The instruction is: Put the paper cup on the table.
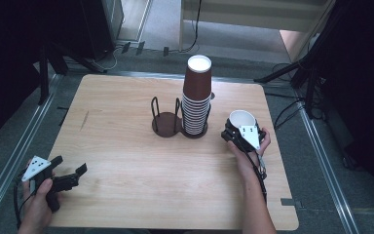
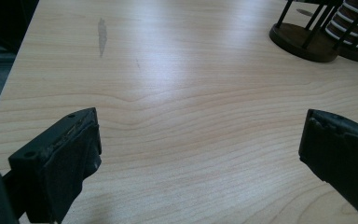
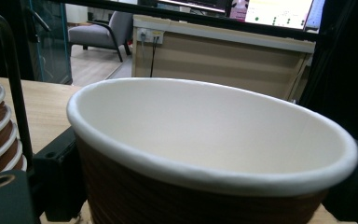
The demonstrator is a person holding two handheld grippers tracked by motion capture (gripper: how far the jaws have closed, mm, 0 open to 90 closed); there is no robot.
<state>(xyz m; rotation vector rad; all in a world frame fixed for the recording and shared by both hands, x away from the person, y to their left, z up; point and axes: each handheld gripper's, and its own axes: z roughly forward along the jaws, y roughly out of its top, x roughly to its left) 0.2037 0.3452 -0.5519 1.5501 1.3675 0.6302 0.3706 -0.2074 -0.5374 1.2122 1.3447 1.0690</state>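
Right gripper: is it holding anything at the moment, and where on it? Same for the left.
The right gripper holds a single paper cup, mouth up, its jaws on opposite sides of the brown wall just below the rim. The left gripper is open and holds nothing.

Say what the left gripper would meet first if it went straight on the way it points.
Probably the empty dark round wire cup holder: the open left gripper faces bare wooden table, with the holder beyond at upper right; depth is unclear.
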